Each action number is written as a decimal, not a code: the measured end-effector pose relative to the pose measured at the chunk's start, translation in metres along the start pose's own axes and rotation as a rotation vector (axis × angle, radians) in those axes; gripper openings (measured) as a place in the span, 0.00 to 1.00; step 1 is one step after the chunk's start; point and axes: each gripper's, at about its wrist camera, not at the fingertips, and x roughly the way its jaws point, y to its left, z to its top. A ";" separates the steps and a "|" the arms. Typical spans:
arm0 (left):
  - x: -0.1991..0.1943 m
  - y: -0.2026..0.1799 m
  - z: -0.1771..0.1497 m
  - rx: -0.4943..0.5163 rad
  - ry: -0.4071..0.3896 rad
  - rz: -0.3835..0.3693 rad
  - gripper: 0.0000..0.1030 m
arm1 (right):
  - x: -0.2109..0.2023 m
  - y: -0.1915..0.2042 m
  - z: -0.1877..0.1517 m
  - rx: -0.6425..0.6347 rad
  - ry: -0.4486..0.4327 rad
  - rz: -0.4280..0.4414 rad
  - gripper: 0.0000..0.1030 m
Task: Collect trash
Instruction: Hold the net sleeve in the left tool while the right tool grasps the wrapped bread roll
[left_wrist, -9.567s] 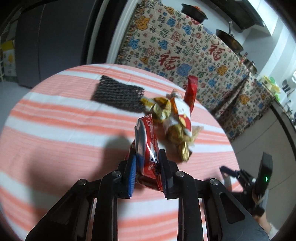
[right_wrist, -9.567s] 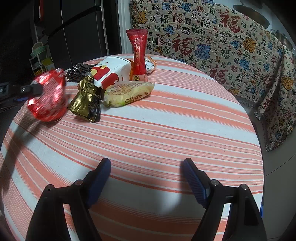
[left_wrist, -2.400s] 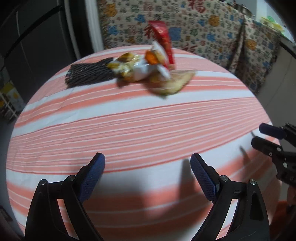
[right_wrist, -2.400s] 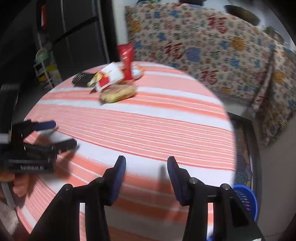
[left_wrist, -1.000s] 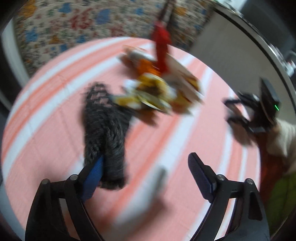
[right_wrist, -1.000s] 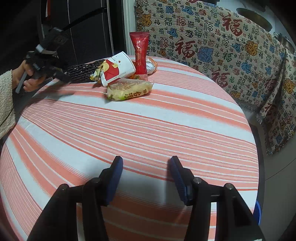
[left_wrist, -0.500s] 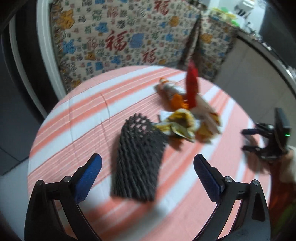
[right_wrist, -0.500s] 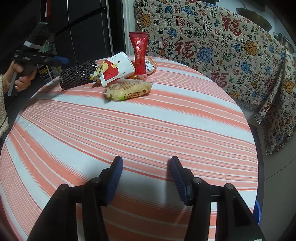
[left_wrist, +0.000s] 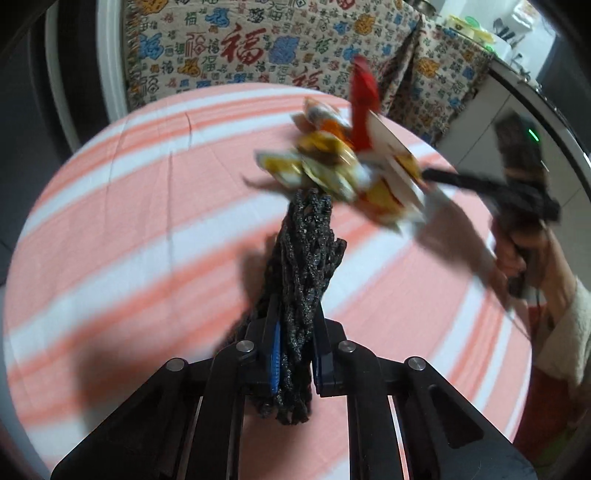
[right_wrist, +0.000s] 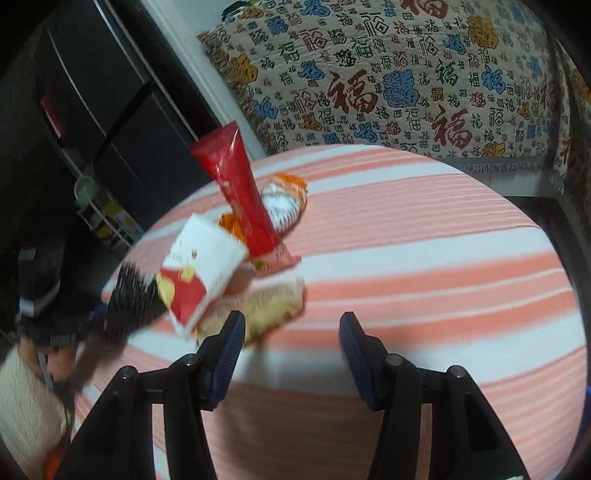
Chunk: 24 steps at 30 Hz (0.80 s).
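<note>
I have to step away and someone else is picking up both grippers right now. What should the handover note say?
Left gripper: its jaws have just been closing and are now shut on the black foam net, which hangs crumpled between the pads.
Right gripper: open, empty, low over the striped tablecloth, next to the yellow snack bag.
On the table, in one pile: red stick wrapper, white and red carton, orange and white wrapper, gold wrappers.
Done: net picked.
Left: bin the net, then clear the pile.
</note>
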 end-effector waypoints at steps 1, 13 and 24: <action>-0.002 -0.006 -0.005 -0.003 0.002 0.003 0.12 | 0.006 -0.002 0.004 0.012 -0.007 0.020 0.52; -0.016 -0.107 -0.055 -0.083 0.013 0.090 0.38 | -0.046 0.034 -0.066 -0.204 0.161 0.030 0.13; -0.043 -0.111 -0.067 -0.024 -0.137 0.129 0.89 | -0.110 0.010 -0.104 -0.260 0.149 -0.062 0.52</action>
